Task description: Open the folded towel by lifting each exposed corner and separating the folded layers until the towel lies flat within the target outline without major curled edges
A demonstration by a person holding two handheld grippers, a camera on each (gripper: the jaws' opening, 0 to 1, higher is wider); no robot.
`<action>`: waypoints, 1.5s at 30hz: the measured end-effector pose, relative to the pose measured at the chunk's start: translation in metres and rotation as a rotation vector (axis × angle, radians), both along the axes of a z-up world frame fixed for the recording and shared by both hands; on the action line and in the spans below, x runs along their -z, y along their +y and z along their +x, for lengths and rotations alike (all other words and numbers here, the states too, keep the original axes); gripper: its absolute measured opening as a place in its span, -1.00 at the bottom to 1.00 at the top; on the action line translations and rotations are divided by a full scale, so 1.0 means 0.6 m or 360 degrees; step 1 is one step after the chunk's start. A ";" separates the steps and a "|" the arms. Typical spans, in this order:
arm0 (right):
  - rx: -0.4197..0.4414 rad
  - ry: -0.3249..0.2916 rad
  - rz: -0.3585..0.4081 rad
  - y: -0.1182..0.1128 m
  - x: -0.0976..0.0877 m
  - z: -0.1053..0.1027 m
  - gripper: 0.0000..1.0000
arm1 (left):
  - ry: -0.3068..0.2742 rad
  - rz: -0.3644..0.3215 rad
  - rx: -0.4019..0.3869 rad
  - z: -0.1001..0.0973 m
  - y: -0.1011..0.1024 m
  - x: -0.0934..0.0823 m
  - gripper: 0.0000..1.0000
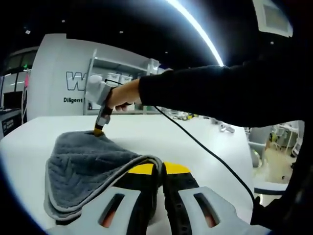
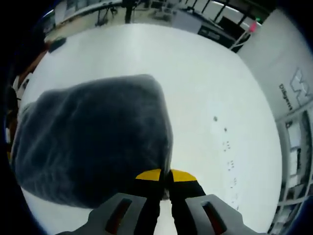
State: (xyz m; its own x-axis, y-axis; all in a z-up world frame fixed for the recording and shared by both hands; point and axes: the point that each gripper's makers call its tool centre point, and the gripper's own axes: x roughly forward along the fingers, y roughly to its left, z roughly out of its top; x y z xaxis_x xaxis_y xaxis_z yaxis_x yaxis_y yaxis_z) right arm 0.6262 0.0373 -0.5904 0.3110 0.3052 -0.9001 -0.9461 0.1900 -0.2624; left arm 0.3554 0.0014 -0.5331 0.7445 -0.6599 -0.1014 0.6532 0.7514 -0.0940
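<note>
In the left gripper view, the left claw (image 1: 157, 172) rises from the bottom centre of the frame, its yellow-tipped jaws pressed together on a folded edge of the grey towel (image 1: 85, 164), pinching it where the layers wrap round the tips. The towel spreads from there toward the lower left, still folded, with stacked layers showing along its near edge, and it rests on the white bench (image 1: 195, 142). Farther back, at the towel's far corner in the upper left of the frame, the right claw (image 1: 99, 131) comes down from a person's hand (image 1: 122, 94) and touches the cloth with its yellow tip; a black sleeve (image 1: 220, 93) and a black cable (image 1: 205, 149) run off toward the right. In the right gripper view, the right claw (image 2: 165, 177) stands at the bottom centre, jaws closed on the towel's (image 2: 93, 147) near corner. The towel fills the left and middle of that frame as a dark rounded mass, and the bare bench (image 2: 220, 98) stretches beyond it toward the upper right.
</note>
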 end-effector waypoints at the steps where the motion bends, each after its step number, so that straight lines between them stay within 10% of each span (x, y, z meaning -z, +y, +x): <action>1: -0.0001 0.0001 -0.0001 0.000 0.000 -0.001 -0.97 | 0.0001 0.0001 0.0000 0.000 -0.001 0.000 -0.91; 45: -0.0035 -0.0002 -0.0026 0.008 0.009 0.006 -0.97 | 0.0102 0.0121 0.0020 -0.009 -0.004 0.035 -0.87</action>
State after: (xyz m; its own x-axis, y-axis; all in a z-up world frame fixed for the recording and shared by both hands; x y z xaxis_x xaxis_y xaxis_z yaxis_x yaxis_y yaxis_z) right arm 0.6298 0.0421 -0.5956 0.3055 0.2975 -0.9045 -0.9497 0.1647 -0.2666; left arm 0.3499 -0.0008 -0.5541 0.7268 -0.6575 -0.1988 0.6568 0.7499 -0.0790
